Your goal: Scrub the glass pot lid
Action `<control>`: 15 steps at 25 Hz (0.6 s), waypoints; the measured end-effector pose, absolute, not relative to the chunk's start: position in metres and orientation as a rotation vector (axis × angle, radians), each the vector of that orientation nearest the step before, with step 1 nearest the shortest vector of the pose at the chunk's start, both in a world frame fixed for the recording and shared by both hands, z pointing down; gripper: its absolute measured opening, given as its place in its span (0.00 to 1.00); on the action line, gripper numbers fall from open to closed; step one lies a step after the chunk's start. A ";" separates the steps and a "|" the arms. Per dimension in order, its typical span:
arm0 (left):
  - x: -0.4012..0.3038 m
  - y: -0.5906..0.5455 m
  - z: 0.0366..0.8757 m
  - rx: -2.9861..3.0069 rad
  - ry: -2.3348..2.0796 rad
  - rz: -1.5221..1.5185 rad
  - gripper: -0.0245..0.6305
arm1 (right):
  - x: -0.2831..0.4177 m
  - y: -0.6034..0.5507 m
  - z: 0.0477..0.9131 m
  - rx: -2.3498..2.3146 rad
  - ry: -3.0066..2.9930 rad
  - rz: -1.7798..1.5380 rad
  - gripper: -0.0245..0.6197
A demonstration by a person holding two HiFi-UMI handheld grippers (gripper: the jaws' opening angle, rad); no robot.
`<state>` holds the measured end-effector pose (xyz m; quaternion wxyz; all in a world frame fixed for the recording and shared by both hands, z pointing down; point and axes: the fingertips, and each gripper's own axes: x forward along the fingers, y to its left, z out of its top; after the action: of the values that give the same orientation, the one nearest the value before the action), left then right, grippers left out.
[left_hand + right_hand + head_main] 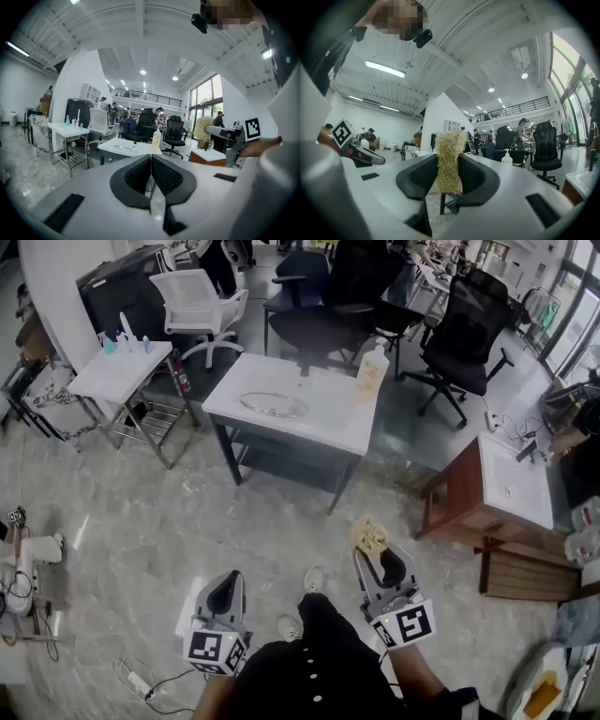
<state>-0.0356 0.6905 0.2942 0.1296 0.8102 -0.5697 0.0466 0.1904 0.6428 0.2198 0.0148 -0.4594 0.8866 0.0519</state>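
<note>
Two grippers, well short of white table: left gripper pinched shut, empty; right gripper clamps scrubber. Mid-table lies glass lid (untouched). Approach phase; next prob. step closer, steady lid.

Left tongs and right tongs were finished grey, with black ribbed pads and black-and-white marker cubes; black, white-buttoned clothing was worn.

Left claw closed, empty; right claw clamping loofah scrubber; both pointing forward
</note>
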 end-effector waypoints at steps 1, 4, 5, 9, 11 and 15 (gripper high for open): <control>-0.034 0.686 0.295 2.354 -1.652 0.134 0.08 | 0.191 0.638 0.221 -1.430 2.761 0.162 0.26; -0.033 0.671 0.298 2.351 -1.652 0.136 0.08 | 0.191 0.620 0.225 -1.429 2.759 0.158 0.26; -0.034 0.665 0.300 2.348 -1.655 0.138 0.08 | 0.191 0.613 0.227 -1.428 2.758 0.155 0.26; -0.038 0.635 0.305 2.331 -1.670 0.141 0.08 | 0.189 0.579 0.232 -1.424 2.758 0.153 0.26; -0.040 0.616 0.303 2.323 -1.680 0.145 0.08 | 0.188 0.557 0.231 -1.422 2.759 0.155 0.26; -0.042 0.575 0.295 2.329 -1.700 0.168 0.08 | 0.188 0.513 0.228 -1.407 2.765 0.153 0.26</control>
<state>-0.0416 0.5752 0.2948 0.1263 0.7998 -0.5839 0.0578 0.1877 0.5127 0.2283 0.0177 -0.4529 0.8900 0.0494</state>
